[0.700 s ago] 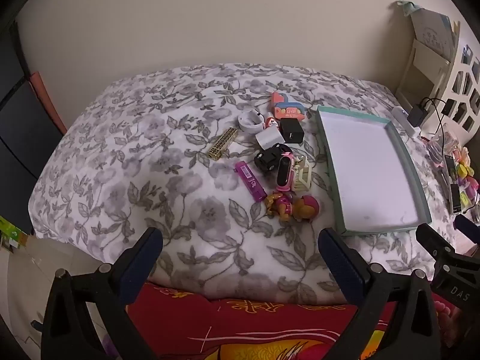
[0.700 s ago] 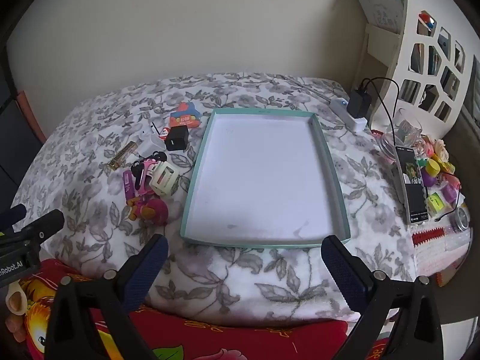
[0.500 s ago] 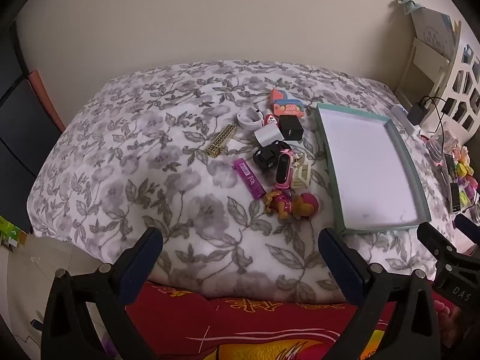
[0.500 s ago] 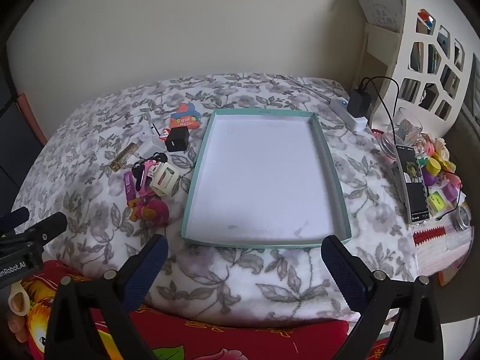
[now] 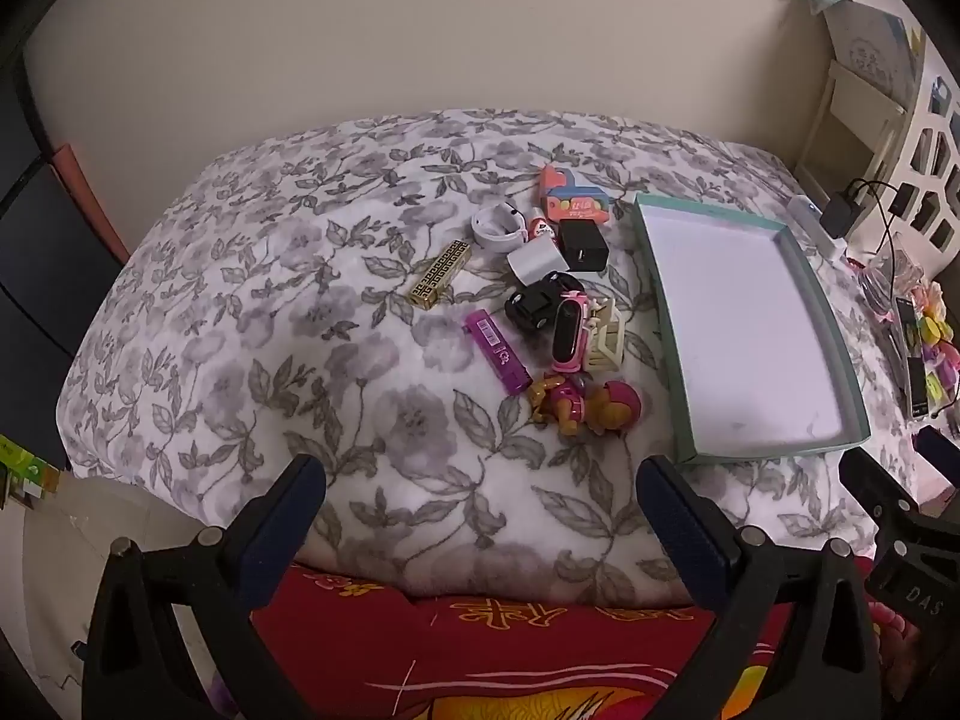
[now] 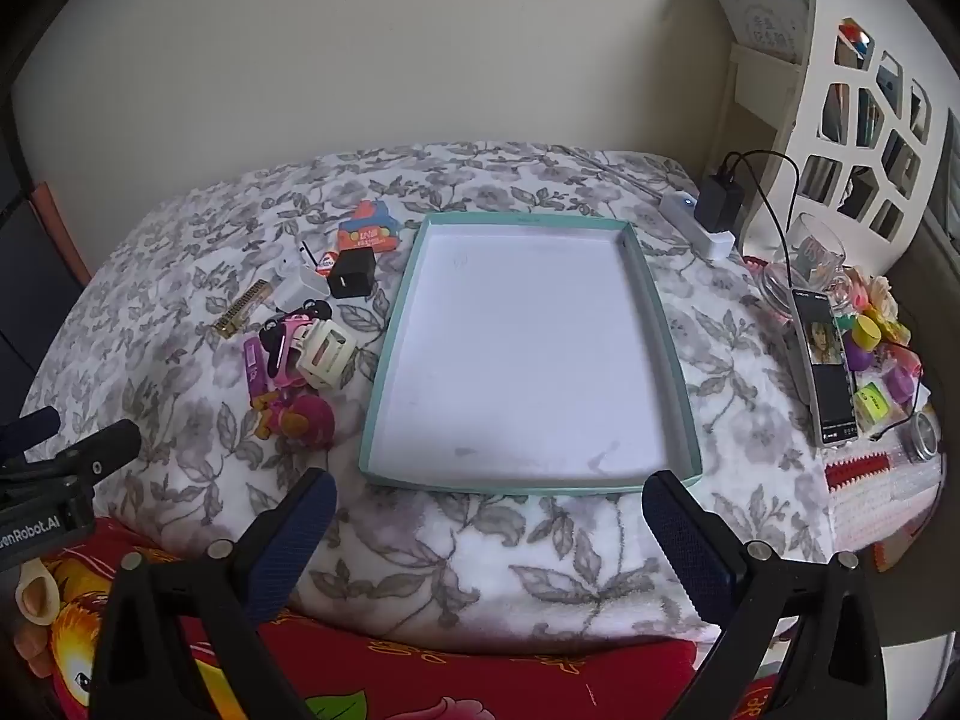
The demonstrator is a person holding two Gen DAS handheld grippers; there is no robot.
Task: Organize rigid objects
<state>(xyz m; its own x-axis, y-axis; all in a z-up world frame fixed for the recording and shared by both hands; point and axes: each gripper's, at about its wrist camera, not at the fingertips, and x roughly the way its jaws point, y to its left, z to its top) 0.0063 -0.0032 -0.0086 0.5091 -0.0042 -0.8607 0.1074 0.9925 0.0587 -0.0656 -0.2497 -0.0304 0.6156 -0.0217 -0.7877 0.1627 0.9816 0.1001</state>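
We hold two grippers low over the near edge of a bed point(image 5: 252, 324) covered w/ a grey floral blanket, above a red patterned cloth point(image 5: 480, 654) at that edge. Left gripper point(image 5: 480, 516): fingers spread wide, pinching nothing. Right gripper point(image 6: 489, 531): fingers likewise spread wide, nothing between them. Toward the bed's right side lies a shallow teal tray point(image 6: 393, 324) w/ a white floor, nothing in it, its long side running from the near edge toward the far edge. Just left of the tray, approx. mid-bed, sits a loose cluster of small rigid items. Nearest us, a pink-and-yellow toy figure point(image 5: 585, 405) lies on its side. Beside it, a purple stick-shaped item point(image 5: 497, 351); behind it, a pink device w/ a black face point(image 5: 569, 333) leans against a cream plastic frame point(image 5: 606, 336) and a black toy car point(image 5: 534, 306). Further back: a white charger block point(image 5: 534, 258) touching a black charger cube point(image 5: 582, 246), a white round case point(image 5: 497, 225), an orange-and-blue toy point(image 5: 570, 201) nearest the far edge, and a gold patterned bar point(image 5: 438, 279) set apart at the cluster's left. Past the bed's right edge, a phone point(image 6: 827, 369) w/ its screen lit lies among colourful small bits, next to a glass point(image 6: 810, 258), a power strip w/ a black plug point(image 6: 717, 201), and a white cut-out shelf point(image 6: 852, 114).
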